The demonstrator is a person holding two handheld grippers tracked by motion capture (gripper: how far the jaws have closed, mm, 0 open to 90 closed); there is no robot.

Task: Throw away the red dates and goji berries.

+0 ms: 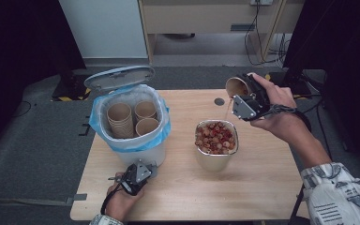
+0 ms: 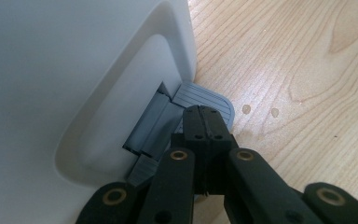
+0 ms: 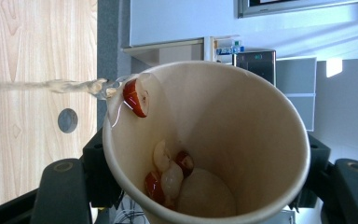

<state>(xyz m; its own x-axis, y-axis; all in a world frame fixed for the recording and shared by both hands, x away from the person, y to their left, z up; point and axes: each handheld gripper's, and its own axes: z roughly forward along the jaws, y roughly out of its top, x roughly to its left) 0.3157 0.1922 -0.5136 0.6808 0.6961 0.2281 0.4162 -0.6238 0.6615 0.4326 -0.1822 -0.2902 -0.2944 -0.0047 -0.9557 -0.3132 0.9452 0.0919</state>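
The tilted paper cup (image 1: 237, 86), clamped in the right gripper (image 1: 249, 99), could spill past the metal container (image 1: 216, 140); the clenched left gripper (image 2: 205, 122) presses the bin pedal (image 2: 204, 100).

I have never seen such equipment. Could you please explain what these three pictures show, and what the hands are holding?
A person works at a wooden table with a hand-held two-jaw gripper in each hand.

The high view looks down from above. The other two pictures come from cameras riding on the grippers.

On the table stand a white bin with a blue bag, holding paper cups, and a metal container with red and pale pieces.

The right gripper holds a tilted paper cup; liquid streams from its rim toward the container, and a few pieces remain inside. The left gripper, jaws shut, rests against the bin's grey pedal.
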